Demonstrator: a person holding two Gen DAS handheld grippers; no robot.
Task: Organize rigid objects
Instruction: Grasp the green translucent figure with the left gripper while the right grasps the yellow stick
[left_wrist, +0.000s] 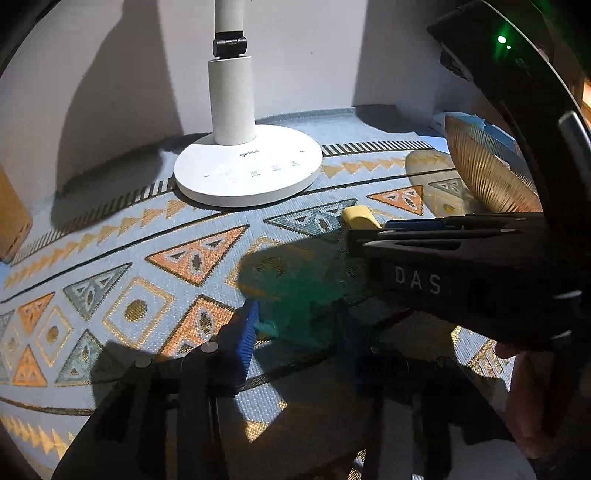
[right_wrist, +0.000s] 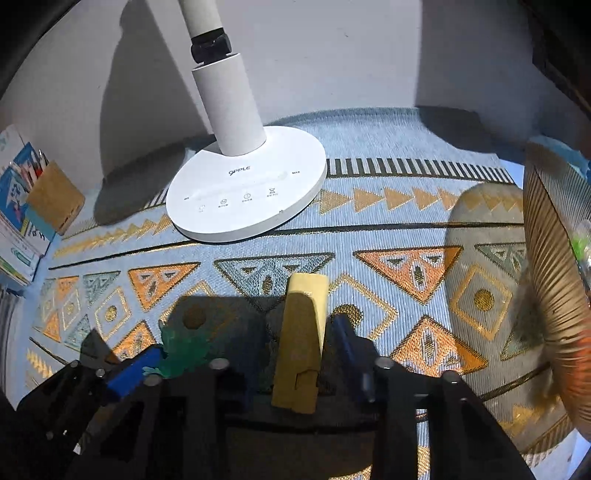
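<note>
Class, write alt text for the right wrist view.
The right tool grips a yellow block over a patterned blue cloth. Behind stands a white lamp base; a green toy lies left, a ribbed bowl right.

My tongs' matt black plastic fingers (right_wrist: 199, 406) carry ribbed blue pads (left_wrist: 248, 334). The cloth (right_wrist: 369, 221) under them is coarse woven fabric with shiny gold threads. The lamp base (right_wrist: 258, 206) is smooth white plastic; the ribbed bowl (right_wrist: 554, 280) gleams like amber glass.
</note>
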